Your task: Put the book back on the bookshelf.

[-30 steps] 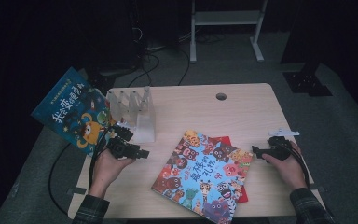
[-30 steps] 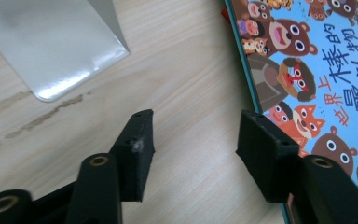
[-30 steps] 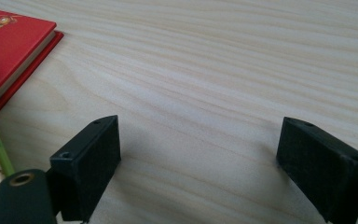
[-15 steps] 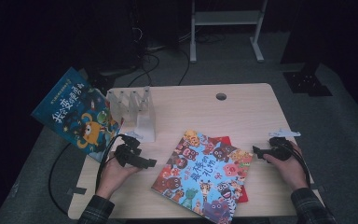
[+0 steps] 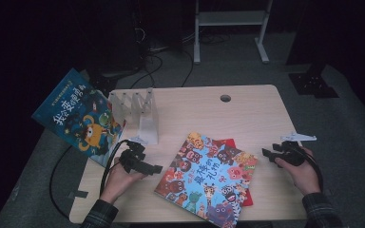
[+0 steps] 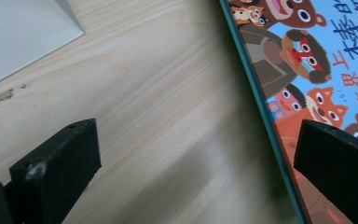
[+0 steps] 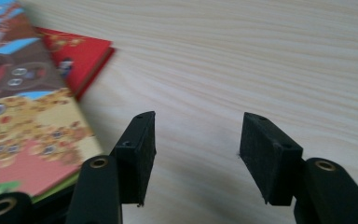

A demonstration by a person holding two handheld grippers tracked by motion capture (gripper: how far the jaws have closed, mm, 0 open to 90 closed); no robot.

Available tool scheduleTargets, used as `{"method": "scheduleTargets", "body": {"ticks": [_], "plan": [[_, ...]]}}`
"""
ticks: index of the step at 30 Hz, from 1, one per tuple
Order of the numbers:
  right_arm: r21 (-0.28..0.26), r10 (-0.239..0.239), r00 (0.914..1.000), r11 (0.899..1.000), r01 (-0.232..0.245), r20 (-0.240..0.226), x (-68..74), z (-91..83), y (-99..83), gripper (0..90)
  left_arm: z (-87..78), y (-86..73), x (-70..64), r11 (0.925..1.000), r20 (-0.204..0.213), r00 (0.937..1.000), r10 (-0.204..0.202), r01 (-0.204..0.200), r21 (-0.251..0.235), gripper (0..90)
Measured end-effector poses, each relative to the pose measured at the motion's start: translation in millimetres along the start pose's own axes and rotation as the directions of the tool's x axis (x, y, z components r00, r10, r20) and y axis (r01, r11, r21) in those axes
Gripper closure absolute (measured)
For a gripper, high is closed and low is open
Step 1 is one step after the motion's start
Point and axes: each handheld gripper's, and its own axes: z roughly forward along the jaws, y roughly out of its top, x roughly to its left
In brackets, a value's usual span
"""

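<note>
My left gripper [image 6: 186,154] is spread wide, one jaw over the top book's [image 5: 206,178] near edge; my right gripper [image 7: 196,154] gapes empty beside its far edge. I should slide low under the cover. A rack [image 5: 140,114] stands beyond.

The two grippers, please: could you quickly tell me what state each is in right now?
Left gripper: open, empty, jaws wide beside the edge of the animal picture book.
Right gripper: open, empty, over bare table.
</note>
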Motion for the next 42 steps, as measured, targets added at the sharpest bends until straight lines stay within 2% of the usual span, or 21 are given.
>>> {"method": "scheduleTargets", "body": {"ticks": [2,6,9,10,14,15,16,20,23,24,27,31,32,33,38,42], "plan": [[-0.004,0.003,1.0000,1.000,-0.003,-0.008,2.1,-2.6,0.2,44.3,0.2,-0.6,-0.7,1.0000,0.004,1.0000,0.003,-0.003,0.004,0.0],[-0.012,-0.009,0.9979,1.000,0.008,-0.065,12.8,-14.2,-2.8,42.4,0.4,-2.4,-4.3,0.9999,0.012,0.9999,0.008,-0.008,0.006,0.0],[-0.014,-0.017,0.9944,1.000,0.016,-0.104,19.6,-19.8,-7.9,41.1,-0.1,-2.3,-8.4,0.9999,0.030,0.9995,0.010,-0.010,-0.003,0.0],[-0.014,-0.017,0.9944,1.000,0.016,-0.104,19.6,-19.8,-7.9,41.1,0.1,-2.1,-10.3,1.0000,0.042,0.9991,0.006,-0.006,-0.005,0.0],[-0.017,-0.035,0.9871,0.999,0.033,-0.156,31.1,-25.6,-13.4,33.1,3.5,-0.5,-20.8,0.9996,0.060,0.9978,0.029,-0.029,0.003,0.0],[-0.017,-0.035,0.9871,0.999,0.033,-0.156,31.1,-25.6,-13.4,33.1,3.5,-0.5,-20.8,0.9996,0.060,0.9978,0.029,-0.029,0.003,0.0],[-0.011,-0.044,0.9827,0.999,0.043,-0.180,35.5,-26.3,-15.4,30.3,5.8,0.3,-24.6,0.9991,0.066,0.9970,0.040,-0.041,0.012,0.0],[-0.008,-0.054,0.9769,0.999,0.054,-0.207,41.5,-26.7,-17.6,30.0,12.2,0.8,-33.0,0.9980,0.078,0.9954,0.056,-0.058,0.026,0.0],[-0.001,-0.055,0.9689,0.998,0.056,-0.241,45.9,-25.2,-17.6,30.4,15.4,0.4,-37.0,0.9970,0.089,0.9941,0.063,-0.066,0.040,0.0],[-0.001,-0.055,0.9689,0.998,0.056,-0.241,45.9,-25.2,-17.6,30.4,17.8,0.0,-39.2,0.9961,0.101,0.9925,0.070,-0.075,0.046,0.0],[0.021,-0.065,0.9609,0.997,0.074,-0.269,49.9,-19.4,-18.5,28.8,23.0,-0.2,-45.2,0.9934,0.115,0.9900,0.081,-0.090,0.071,0.0],[0.033,-0.072,0.9562,0.996,0.084,-0.284,51.6,-15.8,-19.7,28.5,25.9,-0.4,-50.2,0.9922,0.122,0.9886,0.088,-0.098,0.077,0.0],[0.039,-0.075,0.9511,0.995,0.090,-0.300,53.8,-13.7,-20.0,28.2,28.7,-0.8,-52.8,0.9901,0.128,0.9870,0.097,-0.109,0.088,0.0],[0.039,-0.075,0.9497,0.995,0.091,-0.304,54.9,-13.3,-19.7,27.6,30.5,-1.0,-54.2,0.9889,0.131,0.9863,0.101,-0.114,0.095,0.0],[0.028,-0.100,0.9506,0.993,0.113,-0.294,58.0,-11.3,-18.1,26.5,35.5,-0.7,-58.4,0.9852,0.146,0.9828,0.113,-0.130,0.112,0.1],[0.017,-0.101,0.9460,0.994,0.112,-0.308,64.8,-6.0,-16.4,26.6,37.4,0.0,-59.0,0.9855,0.155,0.9819,0.109,-0.127,0.113,0.1]]}}
